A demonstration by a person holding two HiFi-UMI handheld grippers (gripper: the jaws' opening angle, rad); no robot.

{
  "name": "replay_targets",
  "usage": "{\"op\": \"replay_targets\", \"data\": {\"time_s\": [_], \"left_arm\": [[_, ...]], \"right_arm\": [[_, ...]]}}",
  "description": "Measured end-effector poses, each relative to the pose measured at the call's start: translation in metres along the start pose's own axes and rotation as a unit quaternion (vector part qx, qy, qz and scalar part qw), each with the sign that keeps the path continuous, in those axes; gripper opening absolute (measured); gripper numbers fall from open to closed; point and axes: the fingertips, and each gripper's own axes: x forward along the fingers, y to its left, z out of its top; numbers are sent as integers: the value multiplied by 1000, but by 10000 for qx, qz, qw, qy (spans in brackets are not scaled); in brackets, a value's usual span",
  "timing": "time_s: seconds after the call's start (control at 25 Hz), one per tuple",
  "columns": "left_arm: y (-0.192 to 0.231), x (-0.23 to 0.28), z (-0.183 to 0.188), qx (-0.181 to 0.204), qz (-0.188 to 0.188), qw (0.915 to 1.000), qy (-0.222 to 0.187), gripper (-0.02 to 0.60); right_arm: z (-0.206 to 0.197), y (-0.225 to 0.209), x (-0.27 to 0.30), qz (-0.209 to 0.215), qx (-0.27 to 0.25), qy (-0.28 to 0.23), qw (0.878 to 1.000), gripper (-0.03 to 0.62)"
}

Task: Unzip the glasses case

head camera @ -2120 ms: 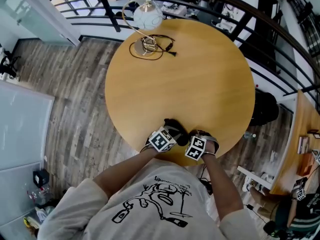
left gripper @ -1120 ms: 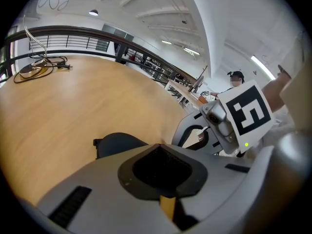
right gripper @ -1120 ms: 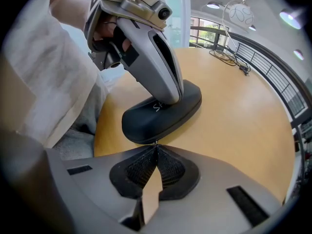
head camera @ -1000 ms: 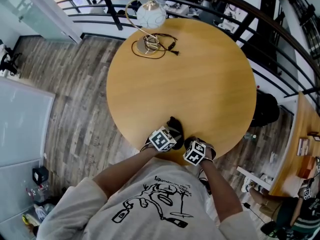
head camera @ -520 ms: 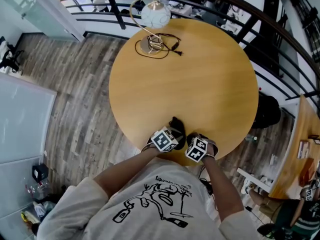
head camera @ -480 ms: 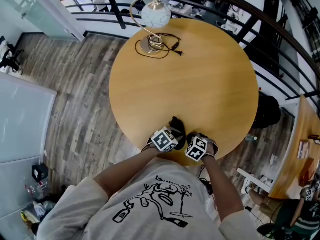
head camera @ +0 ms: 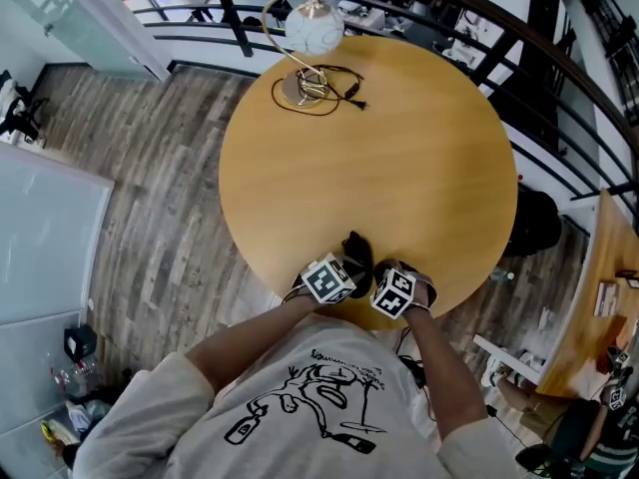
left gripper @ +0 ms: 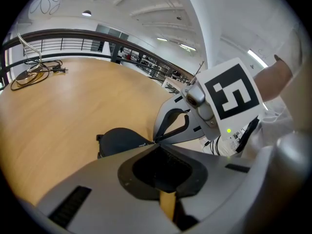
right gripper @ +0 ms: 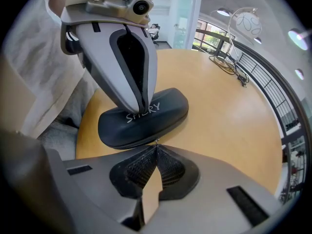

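A black zipped glasses case (head camera: 356, 250) with pale lettering on its lid (right gripper: 146, 115) lies at the near edge of the round wooden table (head camera: 399, 148). My left gripper (head camera: 342, 267) comes down from above, shut, with its tips (right gripper: 144, 107) resting on the lid. In the left gripper view the case (left gripper: 119, 141) lies just beyond my shut left gripper (left gripper: 155, 143). My right gripper (right gripper: 156, 143) sits low beside the case's long side, shut on the small metal zipper pull (right gripper: 156, 139). The two grippers stand close together in the head view, the right gripper (head camera: 384, 275) nearer the table's rim.
A white globe lamp (head camera: 315, 28) with a coiled black cable (head camera: 319, 93) stands at the table's far edge. A dark railing (head camera: 559, 78) curves behind the table. Wood-plank floor (head camera: 160, 198) lies to the left, and the person's torso is close against the near rim.
The right gripper has shifted slightly back up toward the case from the table's rim. The case and the left gripper stay where they were.
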Motion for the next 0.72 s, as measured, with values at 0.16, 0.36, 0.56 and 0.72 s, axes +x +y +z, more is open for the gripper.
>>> {"op": "replay_targets", "data": {"time_s": [0.16,0.36,0.56,0.72], "left_arm": [[0,-4,1,-8,25,10000,-70,6],[-4,1,3,24,-6,10000,-50,6],[-12,7,-4,96,-124,9998,107,6],[-13,9,-4,117,-168,9997,143,6]], "right_arm": [[-6,10,-6,74,215,-53,9997,23],[-13,33,-10,321,483,-88,9983,23],[-16,50,-10,484,689,-119,9964,23],[-19,43,-9,404,602,-66,9973,23]]}}
